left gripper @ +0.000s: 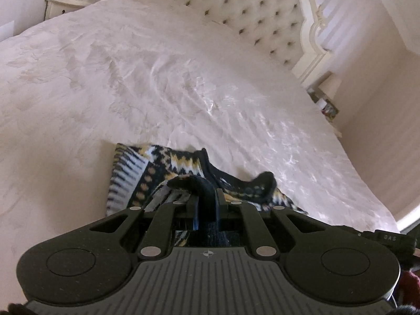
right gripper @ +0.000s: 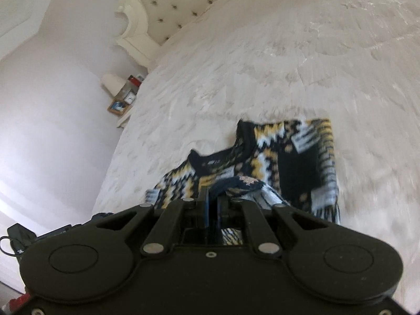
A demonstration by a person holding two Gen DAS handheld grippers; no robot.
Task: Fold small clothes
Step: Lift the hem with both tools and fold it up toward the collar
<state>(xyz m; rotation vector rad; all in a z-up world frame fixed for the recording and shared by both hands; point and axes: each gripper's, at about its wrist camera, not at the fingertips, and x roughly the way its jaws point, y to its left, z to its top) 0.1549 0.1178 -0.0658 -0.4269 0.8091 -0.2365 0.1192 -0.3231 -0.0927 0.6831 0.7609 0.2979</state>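
While the patterned knit sweater [left gripper: 157, 173] lay near the foot of the bed [left gripper: 131, 65], both claws had hold of it: the left gripper [left gripper: 207, 197] was clamped together on a dark band of the knit, seemingly a cuff or a hem, and the right gripper [right gripper: 212, 197] was pinched tight on a dark ribbed edge [right gripper: 236, 183] of the same garment. The sweater [right gripper: 288, 162], black with yellow and white zigzags, sat on the pale bedspread [right gripper: 288, 52], part flat, part raised toward the claws.

To my eye the step in hand was a fold, with the near edge lifted at two points and carried over the body of the garment. I judged it under way, not finished, since the gripped edge hung clear of the cloth beneath. The next move seemed to call for keeping both held points level and in line, laying the edge squarely down, and only then letting go.

The sweater's long axis appeared to run away from the claws, up the bed toward the tufted headboard [left gripper: 249, 8]. A dark neckband showed at the far side, so the collar seemed to point that way, though blur kept me from being sure.
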